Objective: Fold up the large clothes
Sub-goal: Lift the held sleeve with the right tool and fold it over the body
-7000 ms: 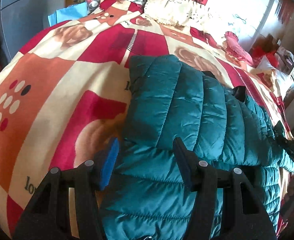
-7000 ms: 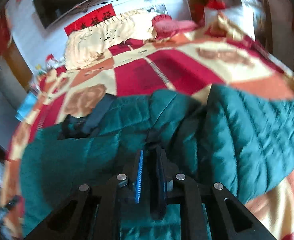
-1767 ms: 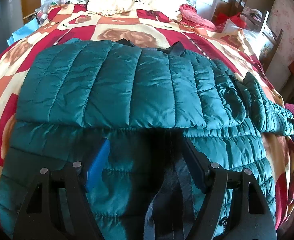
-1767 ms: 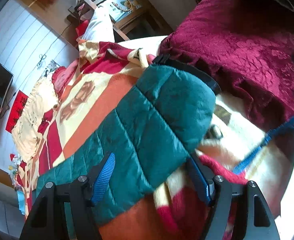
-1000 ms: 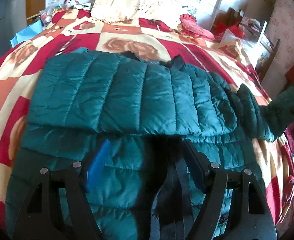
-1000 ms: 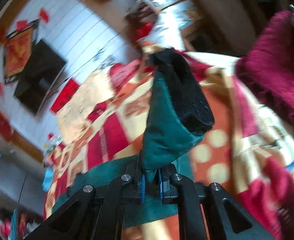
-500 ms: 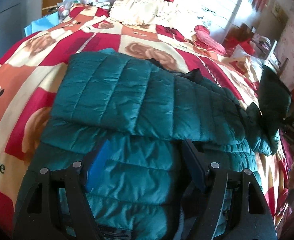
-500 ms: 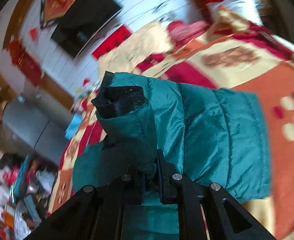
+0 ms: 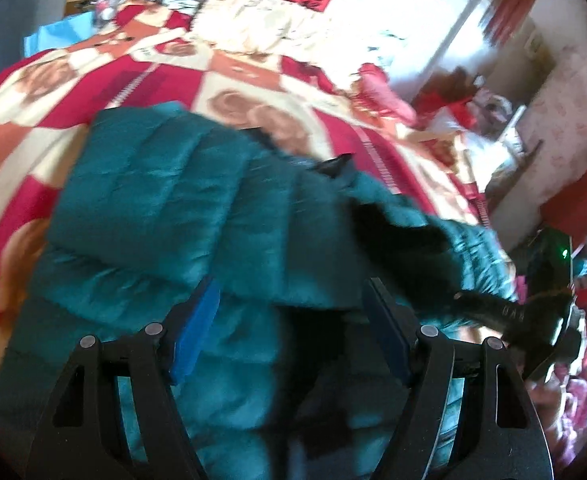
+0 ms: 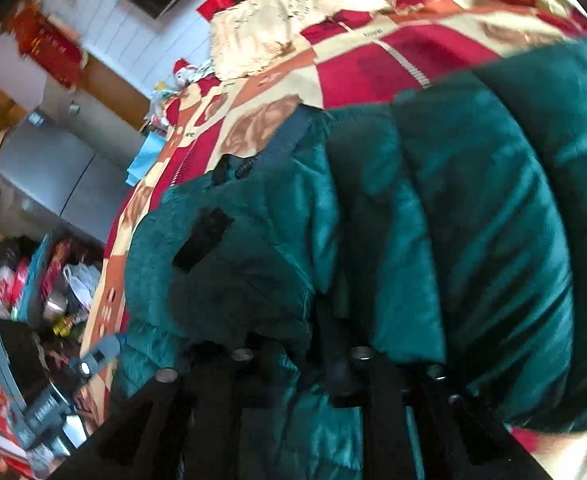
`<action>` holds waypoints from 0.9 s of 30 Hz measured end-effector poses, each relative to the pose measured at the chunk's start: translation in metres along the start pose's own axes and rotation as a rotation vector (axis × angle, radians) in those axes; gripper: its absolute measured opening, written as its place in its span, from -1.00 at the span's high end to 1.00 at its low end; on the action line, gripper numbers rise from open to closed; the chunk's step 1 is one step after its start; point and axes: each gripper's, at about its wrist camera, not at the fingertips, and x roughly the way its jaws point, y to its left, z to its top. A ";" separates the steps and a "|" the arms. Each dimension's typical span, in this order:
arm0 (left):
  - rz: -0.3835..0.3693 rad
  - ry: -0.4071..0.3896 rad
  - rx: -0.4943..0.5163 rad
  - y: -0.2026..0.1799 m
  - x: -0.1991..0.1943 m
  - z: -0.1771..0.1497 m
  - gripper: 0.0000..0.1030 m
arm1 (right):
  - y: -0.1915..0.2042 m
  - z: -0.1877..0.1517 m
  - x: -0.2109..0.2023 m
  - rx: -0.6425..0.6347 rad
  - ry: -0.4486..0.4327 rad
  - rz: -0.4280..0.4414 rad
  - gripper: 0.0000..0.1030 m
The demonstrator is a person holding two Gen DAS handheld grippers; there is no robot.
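A teal quilted puffer jacket (image 9: 173,200) lies on the bed, one sleeve folded across its body. My left gripper (image 9: 289,320) is open and empty, hovering over the jacket's lower half. My right gripper (image 10: 297,352) is shut on the other sleeve (image 10: 473,220) and holds it over the jacket body; its dark cuff (image 10: 201,240) hangs forward. The right gripper also shows in the left wrist view (image 9: 505,312) at the right, with the sleeve (image 9: 413,216) draped from it. The fingertips are buried in fabric.
The bed has a red, orange and cream patterned blanket (image 9: 33,128). A cream pillow (image 9: 253,24) and pink cushion (image 9: 381,88) lie at its head. A grey cabinet (image 10: 53,176) and floor clutter (image 10: 33,300) stand beside the bed.
My right gripper has carried the sleeve from the bed's right edge over onto the jacket body. My left gripper has stayed open above the jacket, shifting slightly.
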 end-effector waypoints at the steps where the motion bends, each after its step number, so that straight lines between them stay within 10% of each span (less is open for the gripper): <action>1: -0.024 0.003 -0.002 -0.007 0.004 0.003 -0.44 | 0.002 0.001 -0.005 -0.018 -0.010 0.000 0.21; 4: -0.071 0.032 -0.033 -0.025 0.021 0.011 -0.52 | 0.006 0.001 -0.016 -0.043 -0.039 0.008 -0.27; 12: -0.108 0.101 -0.085 -0.058 0.066 0.027 -0.54 | -0.001 0.000 -0.034 -0.020 -0.030 0.064 -0.27; 21: -0.069 0.170 0.026 -0.090 0.110 0.009 -0.49 | -0.027 0.002 -0.093 -0.009 -0.145 -0.068 -0.27; 24: -0.060 0.196 0.090 -0.099 0.115 0.009 0.61 | -0.041 0.003 -0.108 0.038 -0.181 -0.088 -0.27; 27: -0.113 0.195 0.052 -0.090 0.104 0.017 0.78 | -0.051 0.004 -0.117 0.079 -0.200 -0.100 -0.27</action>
